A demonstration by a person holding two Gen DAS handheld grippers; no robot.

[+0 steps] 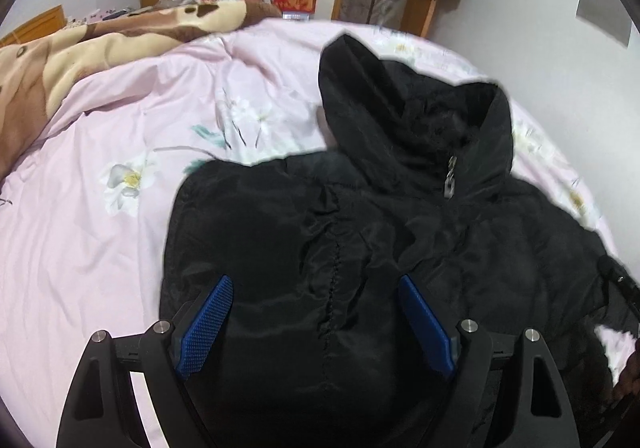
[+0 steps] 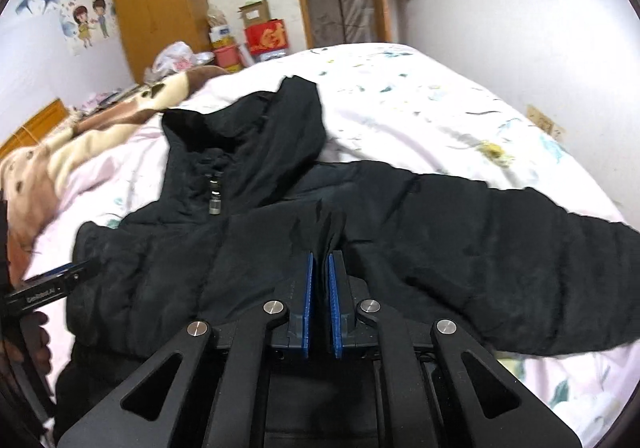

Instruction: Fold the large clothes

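My right gripper (image 2: 320,260) sits nearest the lens, its blue pads (image 2: 307,288) pinched nearly together on a raised fold of the black jacket (image 2: 280,248). The jacket spreads ahead of it across the pink floral bedspread (image 2: 420,108), hood (image 2: 248,128) beyond my fingertips to the left, zip pull (image 2: 215,196) just under it, one sleeve (image 2: 520,240) trailing off to the right. My left gripper (image 1: 316,284) hangs over the jacket's (image 1: 320,248) other side with its pads (image 1: 208,324) spread wide, cloth below them and nothing pinched between them. A seam (image 1: 332,288) runs up between those pads. A tan blanket (image 1: 60,60) lies far ahead to the left.
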